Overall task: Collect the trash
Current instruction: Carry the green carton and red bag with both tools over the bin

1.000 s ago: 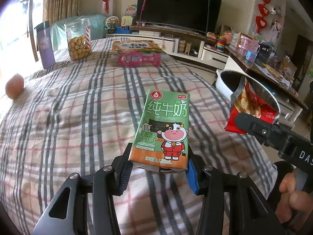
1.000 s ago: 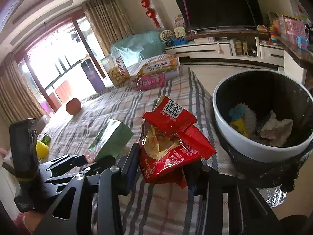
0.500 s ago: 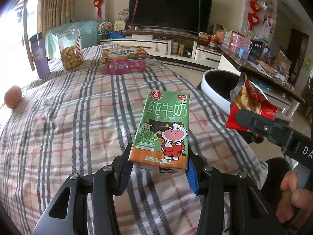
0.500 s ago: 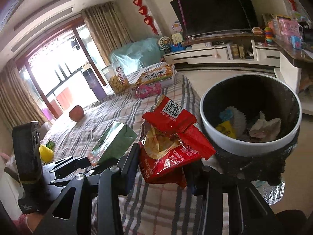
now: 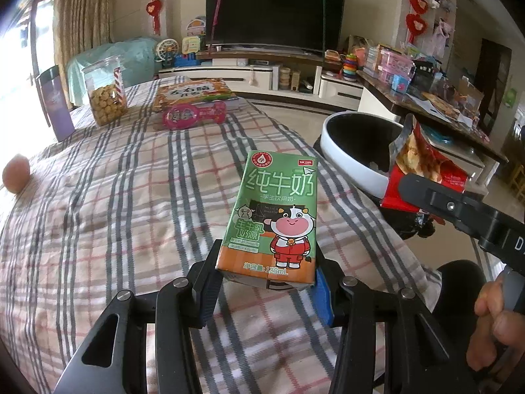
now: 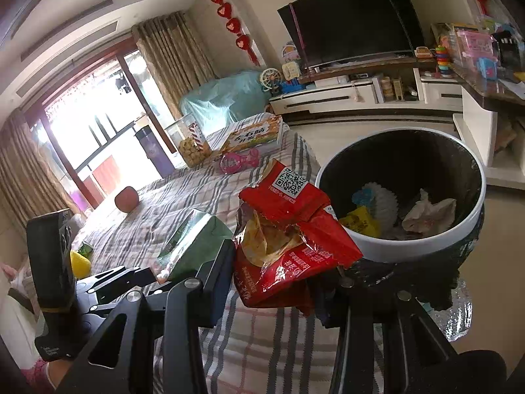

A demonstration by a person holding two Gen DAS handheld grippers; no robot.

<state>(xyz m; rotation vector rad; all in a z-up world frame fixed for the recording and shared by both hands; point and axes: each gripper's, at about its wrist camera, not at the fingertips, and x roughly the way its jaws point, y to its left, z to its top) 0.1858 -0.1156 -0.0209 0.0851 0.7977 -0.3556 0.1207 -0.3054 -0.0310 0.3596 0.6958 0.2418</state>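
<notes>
My left gripper (image 5: 267, 290) is shut on a green milk carton (image 5: 274, 216) and holds it above the plaid-covered table (image 5: 115, 203). The carton also shows in the right wrist view (image 6: 193, 246). My right gripper (image 6: 279, 292) is shut on a crumpled red snack bag (image 6: 288, 236), held at the table's right edge beside the rim of a white trash bin (image 6: 426, 243) lined with black plastic. The bin holds paper and wrappers. The bag (image 5: 423, 170) and bin (image 5: 347, 157) show at right in the left wrist view.
On the table's far end stand a cookie jar (image 5: 105, 95), a purple cup (image 5: 55, 108), a snack box (image 5: 197, 95) and a pink toy (image 5: 193, 115). An apple (image 5: 14, 175) lies at left. A TV stand (image 5: 262, 75) and cluttered counter (image 5: 443, 98) lie beyond.
Both grippers have moved toward the bin while keeping their hold. The bin looks larger and closer in the right wrist view, and more of it shows in the left.
</notes>
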